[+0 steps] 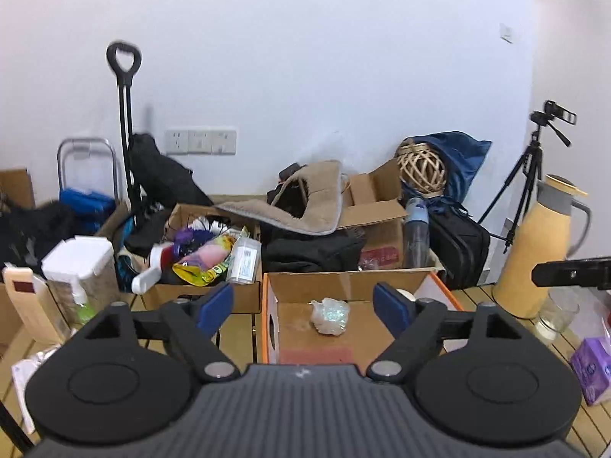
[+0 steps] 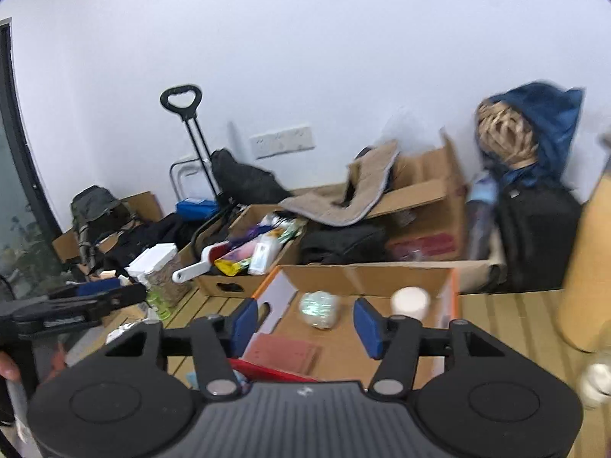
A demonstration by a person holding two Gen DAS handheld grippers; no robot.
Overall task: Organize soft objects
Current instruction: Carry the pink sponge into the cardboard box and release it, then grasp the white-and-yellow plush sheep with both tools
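Observation:
An open cardboard box with an orange rim [image 1: 343,280] [image 2: 366,271] stands on the wooden table just ahead of both grippers. A small white, glittery soft lump [image 1: 329,316] [image 2: 320,308] lies on its floor. A white round object [image 2: 410,302] sits to its right in the box. My left gripper [image 1: 303,307] is open and empty, its blue pads either side of the lump in view, held short of it. My right gripper [image 2: 305,326] is open and empty, also short of the lump. The left gripper shows in the right wrist view [image 2: 95,297].
Behind the box stand cardboard boxes of clutter [image 1: 206,252], a beige mat [image 1: 305,198], black bags [image 1: 458,240] and a wicker ball [image 1: 422,170]. A yellow jug [image 1: 538,244], a glass [image 1: 555,315] and a purple pack [image 1: 594,368] sit at the right. A tripod [image 1: 530,168] stands by the wall.

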